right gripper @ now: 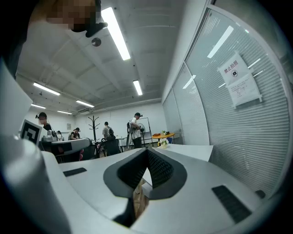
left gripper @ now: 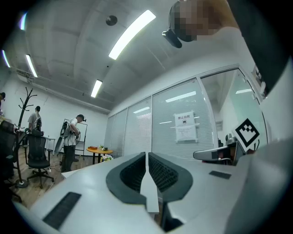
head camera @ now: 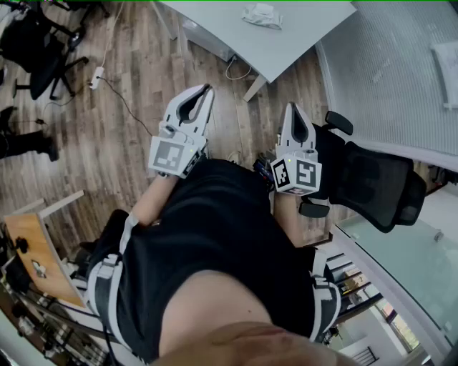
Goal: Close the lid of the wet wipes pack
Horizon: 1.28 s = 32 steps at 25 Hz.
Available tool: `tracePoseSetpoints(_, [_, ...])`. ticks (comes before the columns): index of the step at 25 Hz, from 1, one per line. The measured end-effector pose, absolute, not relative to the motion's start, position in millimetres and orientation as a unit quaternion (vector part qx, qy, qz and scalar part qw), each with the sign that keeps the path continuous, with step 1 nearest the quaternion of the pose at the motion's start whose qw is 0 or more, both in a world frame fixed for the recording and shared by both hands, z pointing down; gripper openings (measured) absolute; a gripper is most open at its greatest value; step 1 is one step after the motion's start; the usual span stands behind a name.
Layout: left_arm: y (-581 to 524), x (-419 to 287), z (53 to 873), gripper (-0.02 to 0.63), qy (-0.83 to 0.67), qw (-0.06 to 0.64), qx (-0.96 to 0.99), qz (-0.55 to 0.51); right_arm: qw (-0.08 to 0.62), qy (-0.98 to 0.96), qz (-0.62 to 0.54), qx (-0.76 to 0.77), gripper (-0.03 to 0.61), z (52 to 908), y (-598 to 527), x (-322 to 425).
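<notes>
From the head view I have both grippers held up in front of my body, short of the grey table (head camera: pixel 286 43). The left gripper (head camera: pixel 205 90) and the right gripper (head camera: pixel 295 109) both point toward that table, well apart from it and over bare wooden floor. On the table's far part lies a small white crumpled-looking thing (head camera: pixel 261 15). I take it for the wet wipes pack, though it is too small for me to be sure or to tell how its lid stands. A black office chair (head camera: pixel 379 186) stands to the right of the table, close beside my right gripper.

In the left gripper view the jaws are pressed together with nothing between them. Beyond them I see only the room, and no pack.

In the right gripper view the jaws are likewise pressed together and empty, and the table's pale top lies ahead, past their tips.

So I judge the task not yet started and the approach still to do. Next I need to step up to the table, find the lid's free edge and bring one gripper above it to press it flat.
</notes>
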State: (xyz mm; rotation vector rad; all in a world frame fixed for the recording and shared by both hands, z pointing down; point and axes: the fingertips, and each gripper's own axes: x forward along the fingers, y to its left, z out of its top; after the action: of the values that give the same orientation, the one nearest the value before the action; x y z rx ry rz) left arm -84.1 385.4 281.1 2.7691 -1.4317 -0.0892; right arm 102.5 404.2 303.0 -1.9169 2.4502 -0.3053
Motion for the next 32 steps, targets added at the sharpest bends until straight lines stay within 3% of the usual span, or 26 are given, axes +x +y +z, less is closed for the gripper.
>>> tracePoseSetpoints(14, [389.0, -86.2, 282.8, 0.037, -0.457, 0.026, 0.889, -0.027, 0.035, 0.788, -0.081, -0.609, 0.022, 290.5, 412.1, 97.0])
tracePoseSetpoints(15, [388.6, -87.9, 282.5, 0.037, -0.457, 0.026, 0.889, -0.026, 0.042, 0.789, -0.075, -0.609, 0.058, 286.1, 411.1, 95.5])
tracePoseSetpoints(16, [387.9, -89.9, 282.4, 0.037, -0.458, 0.027, 0.888, -0.023, 0.045, 0.789, -0.071, -0.608, 0.153, 283.9, 409.3, 93.9])
tracePoseSetpoints(17, [387.2, -91.4, 282.5, 0.037, -0.459, 0.026, 0.888, -0.021, 0.045, 0.789, -0.070, -0.608, 0.180, 284.7, 407.0, 92.6])
tracePoseSetpoints(32, [374.5, -137.4, 293.0, 0.037, -0.430, 0.041, 0.901, -0.034, 0.031, 0.769, -0.103, -0.630, 0.158, 308.9, 392.2, 51.2])
